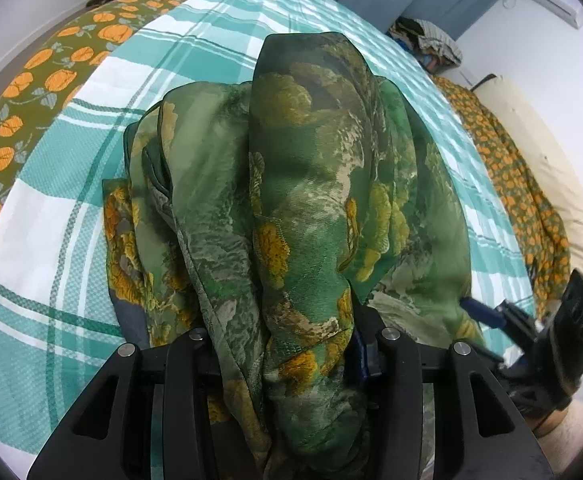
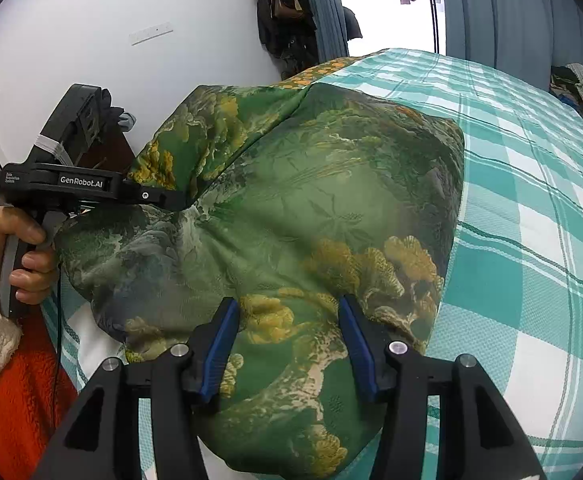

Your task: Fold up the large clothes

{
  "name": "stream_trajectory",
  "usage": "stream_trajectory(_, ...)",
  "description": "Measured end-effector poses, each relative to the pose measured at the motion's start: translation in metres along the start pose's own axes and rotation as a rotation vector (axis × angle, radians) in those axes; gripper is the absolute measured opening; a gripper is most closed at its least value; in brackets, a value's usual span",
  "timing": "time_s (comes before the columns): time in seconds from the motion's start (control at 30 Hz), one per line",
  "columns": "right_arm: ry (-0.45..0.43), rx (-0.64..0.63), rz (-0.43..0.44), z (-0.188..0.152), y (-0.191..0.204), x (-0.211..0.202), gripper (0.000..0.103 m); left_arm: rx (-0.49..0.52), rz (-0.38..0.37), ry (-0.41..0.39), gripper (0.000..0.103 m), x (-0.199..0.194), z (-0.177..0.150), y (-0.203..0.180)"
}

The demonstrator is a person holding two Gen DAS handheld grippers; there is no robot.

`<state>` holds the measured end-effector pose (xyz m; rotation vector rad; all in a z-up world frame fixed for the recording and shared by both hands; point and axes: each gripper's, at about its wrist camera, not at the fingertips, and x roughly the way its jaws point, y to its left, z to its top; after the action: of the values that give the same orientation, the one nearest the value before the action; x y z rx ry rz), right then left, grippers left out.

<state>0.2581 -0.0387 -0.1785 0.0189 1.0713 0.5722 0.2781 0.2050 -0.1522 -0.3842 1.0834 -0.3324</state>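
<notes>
Left claw (image 2: 179,200) and right claw (image 2: 287,344) tilted downward, jaws apart, side by side.

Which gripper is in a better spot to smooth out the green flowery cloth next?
Probably the right gripper: its blue fingers straddle the flatter part of the green floral cloth on the checked bedspread. The left gripper is buried in a bunched fold.

bright even daylight, window (image 2: 387,8) blown out w/ glare, soft shadows, strong fisheye warp, dark vignette corners
</notes>
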Motion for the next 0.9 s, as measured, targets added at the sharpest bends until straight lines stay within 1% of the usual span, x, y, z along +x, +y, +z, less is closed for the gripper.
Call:
stream_trajectory(0.1, 0.037, 0.003, 0.05, 0.019, -0.009, -0.01, 0.053, -0.008, -0.005, -0.001, 0.046, 0.001, 0.0, 0.004)
stream_trajectory(0.13, 0.038, 0.016, 0.051, 0.026, -0.014, -0.014, 0.052, -0.012, -0.011, -0.002, 0.046, 0.001, -0.001, 0.006)
stream_trajectory(0.23, 0.014, 0.084, 0.028, 0.059, -0.037, -0.021, 0.052, -0.026, -0.038, -0.007, 0.046, 0.003, -0.003, 0.009)
stream_trajectory(0.33, -0.001, 0.15, 0.043, 0.095, -0.055, -0.014, 0.052, -0.04, -0.067, -0.009, 0.046, 0.004, -0.004, 0.016)
stream_trajectory(0.4, 0.019, 0.191, 0.08, 0.118, -0.063, 0.008, 0.052, -0.045, -0.079, -0.01, 0.047, 0.005, -0.006, 0.018)
stream_trajectory(0.47, 0.062, 0.24, 0.102, 0.123, -0.067, 0.037, 0.052, -0.052, -0.091, -0.016, 0.047, 0.005, -0.007, 0.021)
stream_trajectory(0.5, 0.115, 0.276, 0.101, 0.122, -0.071, 0.061, 0.052, -0.061, -0.098, -0.02, 0.047, 0.005, -0.009, 0.023)
stream_trajectory(0.53, 0.173, 0.292, 0.075, 0.116, -0.072, 0.083, 0.052, -0.072, -0.104, -0.023, 0.046, 0.006, -0.01, 0.025)
stream_trajectory(0.57, 0.201, 0.279, 0.04, 0.11, -0.071, 0.099, 0.052, -0.078, -0.106, -0.023, 0.046, 0.007, -0.011, 0.026)
stream_trajectory(0.63, 0.209, 0.215, -0.019, 0.104, -0.064, 0.116, 0.052, -0.084, -0.105, -0.03, 0.046, 0.008, -0.013, 0.029)
stream_trajectory(0.7, 0.2, 0.222, -0.015, 0.106, -0.065, 0.111, 0.052, -0.089, -0.123, -0.031, 0.046, 0.007, -0.013, 0.03)
stream_trajectory(0.77, 0.179, 0.199, -0.007, 0.107, -0.064, 0.092, 0.052, -0.088, -0.128, -0.033, 0.047, 0.005, -0.014, 0.029)
stream_trajectory(0.83, 0.137, 0.166, 0.0, 0.102, -0.058, 0.059, 0.052, -0.088, -0.132, -0.037, 0.047, 0.005, -0.014, 0.03)
stream_trajectory(0.9, 0.096, 0.134, 0.016, 0.086, -0.05, 0.021, 0.052, -0.091, -0.138, -0.042, 0.047, 0.004, -0.017, 0.032)
